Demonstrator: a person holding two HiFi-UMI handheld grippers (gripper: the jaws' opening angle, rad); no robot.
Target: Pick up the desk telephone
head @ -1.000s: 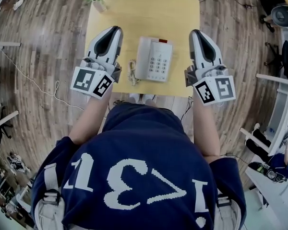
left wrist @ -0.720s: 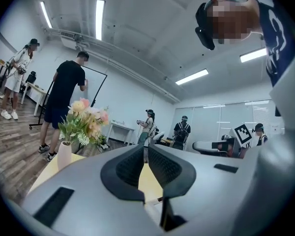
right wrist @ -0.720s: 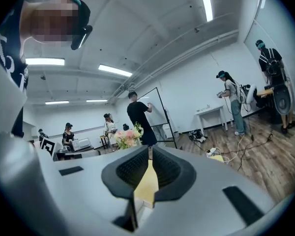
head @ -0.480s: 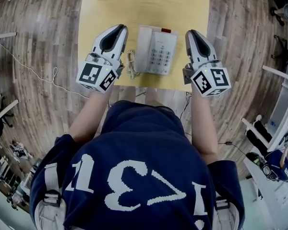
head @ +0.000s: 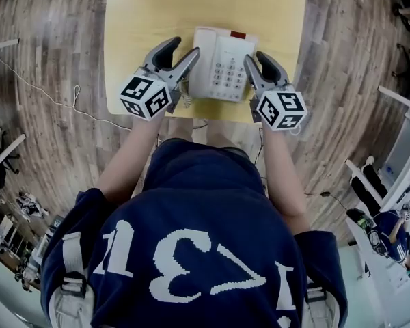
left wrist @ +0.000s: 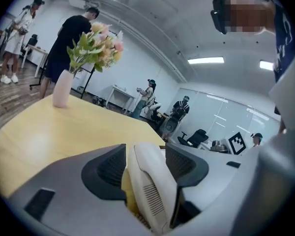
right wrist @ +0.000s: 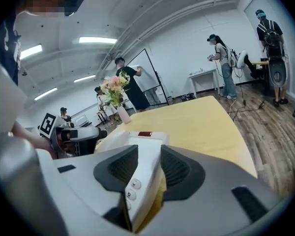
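A white desk telephone with a keypad and a red patch at its top lies on the yellow table. My left gripper is at the phone's left side. Its jaws are opening around the handset, which lies between the pads. My right gripper is at the phone's right side, and its jaws are also opening. The phone's right edge with its small buttons sits between them. Neither pair of pads clearly presses on the phone.
A vase of flowers stands at the far end of the table, also visible in the right gripper view as the vase. Several people stand in the room beyond. Wood floor with cables surrounds the table.
Both grippers have come down from above the table to the phone's two sides. Their jaws, shut before, now stand apart around the phone's edges.
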